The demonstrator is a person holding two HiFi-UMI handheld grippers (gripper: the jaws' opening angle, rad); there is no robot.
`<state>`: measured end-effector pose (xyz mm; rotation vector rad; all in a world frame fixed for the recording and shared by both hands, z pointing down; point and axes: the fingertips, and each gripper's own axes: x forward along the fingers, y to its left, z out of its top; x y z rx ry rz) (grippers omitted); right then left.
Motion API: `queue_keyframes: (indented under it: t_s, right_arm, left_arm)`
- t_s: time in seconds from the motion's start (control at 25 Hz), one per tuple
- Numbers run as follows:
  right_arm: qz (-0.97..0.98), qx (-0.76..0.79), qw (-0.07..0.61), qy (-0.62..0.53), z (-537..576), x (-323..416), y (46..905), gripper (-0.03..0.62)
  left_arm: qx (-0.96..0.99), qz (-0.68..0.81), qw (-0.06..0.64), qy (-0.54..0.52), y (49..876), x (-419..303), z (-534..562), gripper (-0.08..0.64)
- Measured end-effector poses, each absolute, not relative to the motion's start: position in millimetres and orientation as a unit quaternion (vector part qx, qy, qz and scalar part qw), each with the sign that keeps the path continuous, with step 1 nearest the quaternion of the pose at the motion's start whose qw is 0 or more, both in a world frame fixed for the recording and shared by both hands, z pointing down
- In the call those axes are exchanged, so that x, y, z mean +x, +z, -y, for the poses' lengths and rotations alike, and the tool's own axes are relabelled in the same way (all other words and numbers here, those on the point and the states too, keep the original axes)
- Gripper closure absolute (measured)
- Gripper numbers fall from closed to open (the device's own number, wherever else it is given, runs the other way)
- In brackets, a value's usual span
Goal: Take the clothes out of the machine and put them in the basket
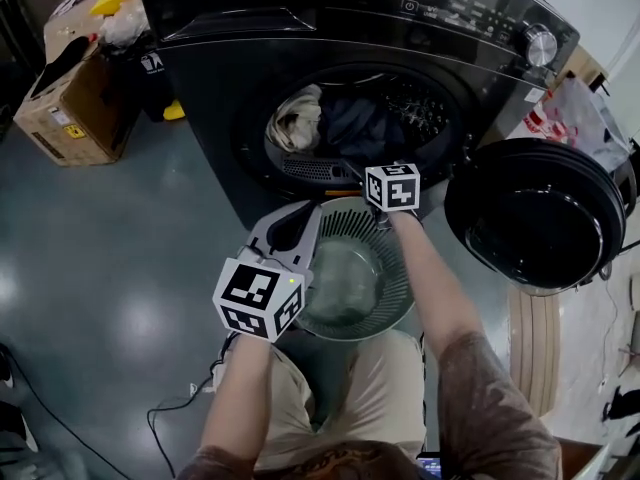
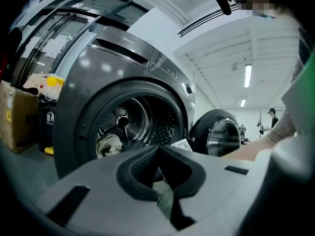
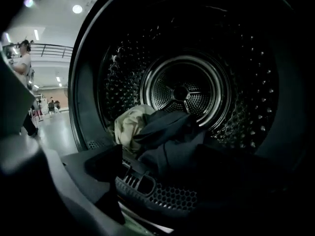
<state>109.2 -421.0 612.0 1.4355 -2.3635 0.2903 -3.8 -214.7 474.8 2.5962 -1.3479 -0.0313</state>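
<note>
Open door (image 1: 535, 213) hangs right of basket (image 1: 350, 223); cardboard box (image 1: 70, 103) left.

Clothes (image 1: 330, 118) in machine (image 1: 200, 78); basket (image 1: 398, 303) before it; door (image 1: 535, 213) right.

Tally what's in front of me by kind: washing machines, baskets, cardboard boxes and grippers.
washing machine: 1
basket: 1
cardboard box: 1
grippers: 2, the left gripper and the right gripper
Total: 5
</note>
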Motion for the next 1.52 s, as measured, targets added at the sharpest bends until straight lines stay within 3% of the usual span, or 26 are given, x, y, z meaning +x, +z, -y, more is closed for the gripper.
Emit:
queue_keyframes:
  t_s: [0.16, 0.28, 0.4, 0.48, 0.64, 0.8, 1.16, 1.52]
  right_arm:
    - [0.820, 0.517, 0.228, 0.094, 435, 108, 629, 0.132]
    - [0.806, 0.524, 0.264, 0.071, 438, 106, 636, 0.217]
    - [0.801, 0.528, 0.275, 0.059, 438, 105, 637, 0.261]
    - [0.795, 0.535, 0.281, 0.052, 438, 107, 638, 0.455]
    - [0.793, 0.532, 0.292, 0.046, 435, 107, 638, 0.488]
    - [0.802, 0.538, 0.245, 0.077, 421, 109, 620, 0.526]
    - [0.839, 0.507, 0.180, 0.075, 344, 125, 561, 0.535]
    - [0.863, 0.466, 0.175, 0.084, 230, 127, 543, 0.535]
  left_arm:
    - [0.883, 0.453, 0.119, -0.012, 477, -6, 216, 0.555]
    - [0.881, 0.456, 0.124, -0.009, 481, -7, 218, 0.555]
    - [0.882, 0.452, 0.130, -0.013, 480, -4, 217, 0.555]
    - [0.883, 0.449, 0.133, -0.018, 478, -3, 215, 0.555]
    - [0.882, 0.450, 0.139, -0.021, 476, -5, 213, 0.555]
    - [0.881, 0.453, 0.136, -0.005, 484, -2, 215, 0.555]
    - [0.885, 0.445, 0.136, 0.000, 485, 9, 215, 0.555]
    - [0.882, 0.452, 0.133, 0.008, 490, 12, 220, 0.555]
